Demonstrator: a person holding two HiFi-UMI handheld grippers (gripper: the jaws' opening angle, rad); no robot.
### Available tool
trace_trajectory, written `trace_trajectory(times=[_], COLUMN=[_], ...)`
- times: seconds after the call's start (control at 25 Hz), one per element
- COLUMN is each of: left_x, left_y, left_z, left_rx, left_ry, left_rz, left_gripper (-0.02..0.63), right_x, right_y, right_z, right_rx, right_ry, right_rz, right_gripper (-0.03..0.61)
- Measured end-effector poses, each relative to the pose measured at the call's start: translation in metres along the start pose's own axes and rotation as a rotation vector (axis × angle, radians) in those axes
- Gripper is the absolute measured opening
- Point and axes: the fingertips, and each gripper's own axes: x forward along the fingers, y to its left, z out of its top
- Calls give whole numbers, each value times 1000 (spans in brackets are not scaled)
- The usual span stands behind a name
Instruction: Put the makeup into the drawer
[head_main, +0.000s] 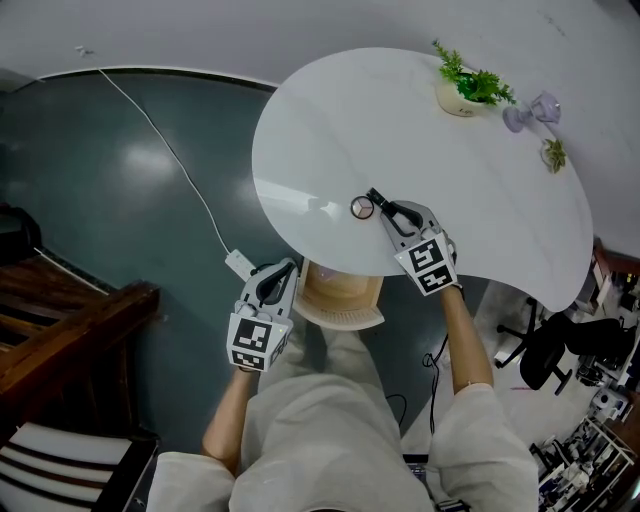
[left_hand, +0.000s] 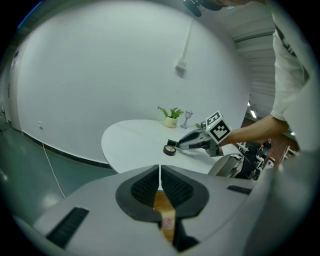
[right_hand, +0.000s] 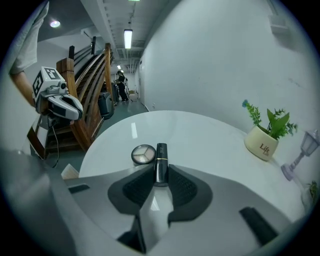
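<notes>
A black lipstick tube lies on the white round table, and my right gripper is shut on it near the table's front edge. Just left of the tube, touching or nearly touching it, rests a round eyeshadow compact, also visible in the head view as a compact. Below the table edge a tan wooden drawer stands pulled out. My left gripper hovers beside the drawer's left side, jaws together with nothing seen between the pads.
A potted plant, a clear glass and a small sprig sit at the table's far right. A white cable runs over the dark floor. Wooden stairs stand left, an office chair right.
</notes>
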Motion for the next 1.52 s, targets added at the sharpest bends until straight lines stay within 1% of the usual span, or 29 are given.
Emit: trace_trajectory(times=[0.12,0.24,0.44,0.56,0.8,1.0,1.16,1.32,1.52], left_x=[-1,-2,-4,-3,-5,-8,-9,-12,-14], left_y=[-3,-6,-8,-10,-14,-10,-9,-7,-4], left_z=[1,2,1,0,-1,-10,-14,-18,-24], left_rx=[-2,-1,6,14,14,12,4,1,-3], left_ry=[-4,-7,-13,-5,-4,10,16,24,30], left_rz=[-2,-2,-1,-1,-5,-3,0,3,8], left_gripper=[17,17,17,17,17,17,17,17,17], right_x=[-12,-24,-47,-55,-59,-54,-44,-27,-2], right_y=[6,17,54,79,125,165,191,205,208], right_z=[2,5,22,27,23,14,-5,-34,-77], right_rx=[24,42,44,58,42,40,23,-5,15], right_ry=[-22,-51,-115,-145,-142,-120,-77,0,102], right_rz=[-12,-4,41,85,160,227,266,283,292], right_gripper=[87,87,87,87,87,87,87,87,87])
